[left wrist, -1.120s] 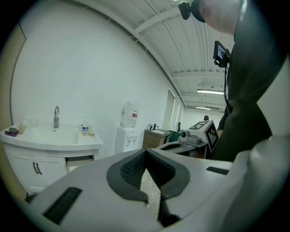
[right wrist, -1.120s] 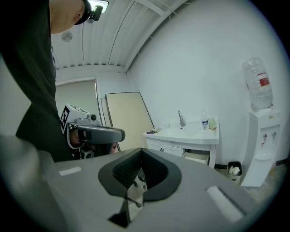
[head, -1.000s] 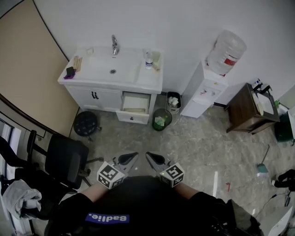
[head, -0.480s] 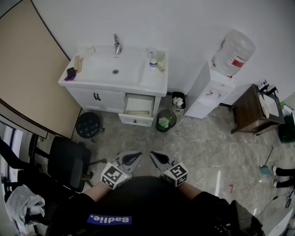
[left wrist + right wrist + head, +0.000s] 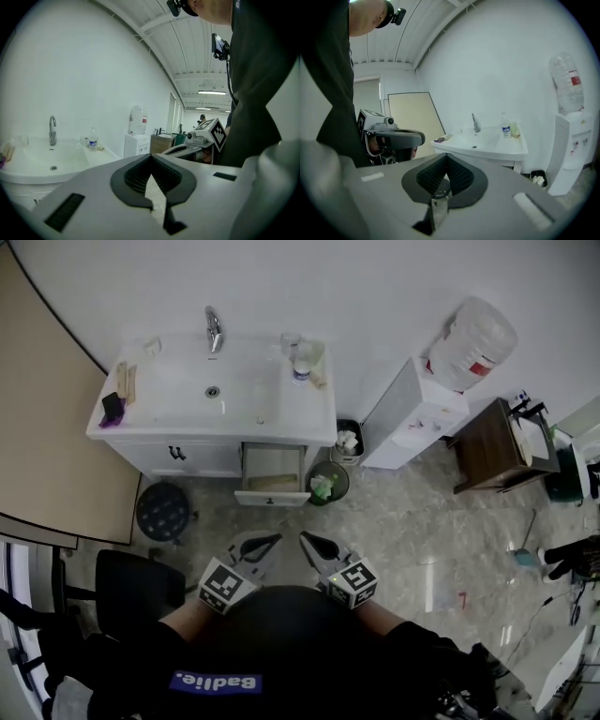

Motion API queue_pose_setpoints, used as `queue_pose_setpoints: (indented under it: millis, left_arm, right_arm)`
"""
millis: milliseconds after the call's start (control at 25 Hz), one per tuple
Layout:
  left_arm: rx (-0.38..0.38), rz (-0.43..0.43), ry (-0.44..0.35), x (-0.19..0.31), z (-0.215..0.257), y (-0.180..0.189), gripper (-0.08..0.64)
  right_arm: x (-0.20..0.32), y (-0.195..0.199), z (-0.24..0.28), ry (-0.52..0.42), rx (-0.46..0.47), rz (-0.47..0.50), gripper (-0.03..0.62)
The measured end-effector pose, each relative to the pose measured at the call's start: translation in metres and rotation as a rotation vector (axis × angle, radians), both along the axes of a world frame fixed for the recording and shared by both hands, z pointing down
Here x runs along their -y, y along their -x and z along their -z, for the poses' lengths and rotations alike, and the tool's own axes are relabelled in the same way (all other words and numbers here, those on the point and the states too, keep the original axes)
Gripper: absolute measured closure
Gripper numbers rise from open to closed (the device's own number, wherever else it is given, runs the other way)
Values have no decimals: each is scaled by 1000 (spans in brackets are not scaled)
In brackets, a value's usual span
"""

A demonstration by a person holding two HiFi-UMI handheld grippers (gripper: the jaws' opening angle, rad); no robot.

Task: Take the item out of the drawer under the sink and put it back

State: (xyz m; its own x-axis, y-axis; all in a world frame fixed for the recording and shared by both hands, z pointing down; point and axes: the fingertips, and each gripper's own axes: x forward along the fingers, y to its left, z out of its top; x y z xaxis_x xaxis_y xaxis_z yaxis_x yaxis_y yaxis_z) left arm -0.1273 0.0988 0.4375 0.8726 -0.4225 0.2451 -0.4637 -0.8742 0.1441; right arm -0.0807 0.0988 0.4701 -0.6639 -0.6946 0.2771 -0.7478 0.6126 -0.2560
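Well short of the open drawer [image 5: 270, 498], left hand-held gripper [image 5: 273, 540] and right hand-held gripper [image 5: 305, 538], jaws together.

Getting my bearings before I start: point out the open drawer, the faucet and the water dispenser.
open drawer [image 5: 281, 498], head view, front panel.
faucet [image 5: 214, 329], head view, its spout.
water dispenser [image 5: 412, 418], head view, white body.

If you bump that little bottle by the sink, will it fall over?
Probably: the bottle stands tall and narrow on the smooth counter, so it may tip. It looks like clear plastic, so likely light and not breakable.
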Motion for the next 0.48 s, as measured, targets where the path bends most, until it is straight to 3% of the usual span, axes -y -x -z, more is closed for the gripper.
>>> queue_pose_setpoints:
  millis: [240,480]
  left_arm:
    - [-4,-43,-3,51,1,19,554]
    - [8,-20,14,85,-5,8,554]
  right_arm:
    - [52,22,9,-11,-8,-44,591]
    - [82,8,4,4,-6,-22,591]
